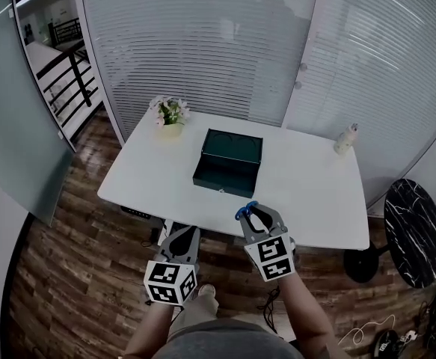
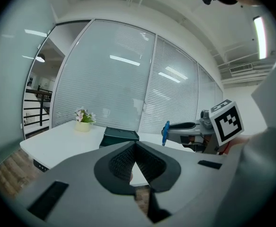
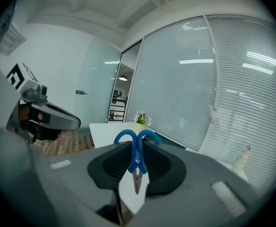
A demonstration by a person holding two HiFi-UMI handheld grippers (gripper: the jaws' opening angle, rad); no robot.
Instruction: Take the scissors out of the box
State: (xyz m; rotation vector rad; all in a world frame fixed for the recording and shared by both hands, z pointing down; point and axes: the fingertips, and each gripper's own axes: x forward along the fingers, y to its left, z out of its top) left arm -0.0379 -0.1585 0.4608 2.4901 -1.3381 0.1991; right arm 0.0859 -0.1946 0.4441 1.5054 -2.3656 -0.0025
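Observation:
Blue-handled scissors [image 1: 246,210] are clamped in my right gripper [image 1: 256,214], just off the near edge of the white table [image 1: 307,200]. In the right gripper view the scissors [image 3: 137,150] stand upright between the pads, handle loops above the fingertips and blades pointing back toward the camera. My right gripper [image 3: 137,143] is shut on them. The dark green box [image 1: 229,163] sits mid-table, beyond both grippers; I cannot see inside it. My left gripper [image 1: 182,238] hangs lower and to the left, over the floor. Its jaws [image 2: 135,145] meet at the tips, shut with nothing between them.
A potted flower [image 1: 170,114] stands at the table's far left corner and a small white bottle [image 1: 345,139] at the far right. A round black marble side table [image 1: 414,230] is to the right. Glass walls with blinds stand behind; cables [image 1: 397,335] lie on the wood floor.

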